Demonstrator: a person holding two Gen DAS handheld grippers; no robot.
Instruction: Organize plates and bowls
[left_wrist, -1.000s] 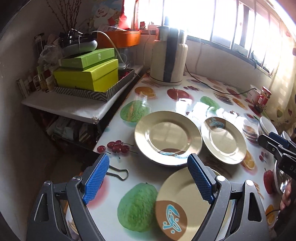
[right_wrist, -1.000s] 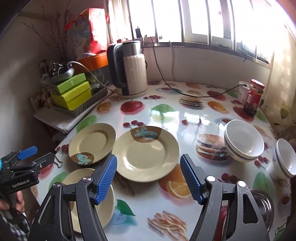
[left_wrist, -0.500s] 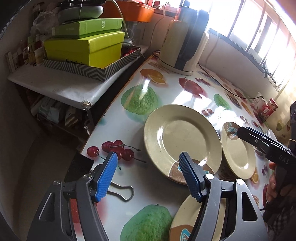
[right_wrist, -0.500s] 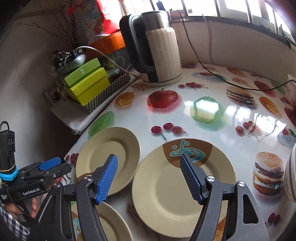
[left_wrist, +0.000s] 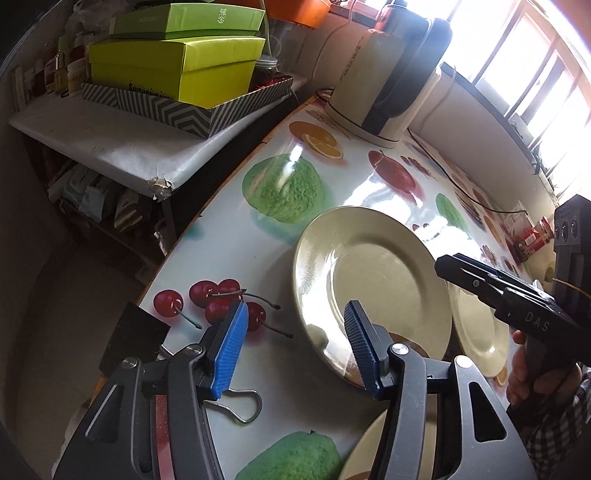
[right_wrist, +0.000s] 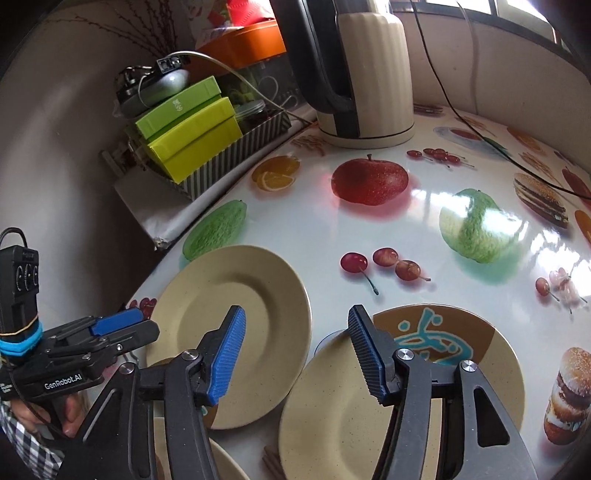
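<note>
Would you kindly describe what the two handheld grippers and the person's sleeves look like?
Both the left gripper and right gripper have dark grey frames with ribbed blue pads. The left's body reads "GenRobot.AI", with blue bands and a black cable; the right's reads "DAS". The sleeves are black-and-white checked.

3 plates (right_wrist: 236, 317), 1 kettle (right_wrist: 365, 70), 2 green boxes (right_wrist: 192, 144).

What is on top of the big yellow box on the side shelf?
A flatter green box lies on the yellow box, and a grey device with a cable sits on that. Whatever is inside both boxes is hidden.
</note>
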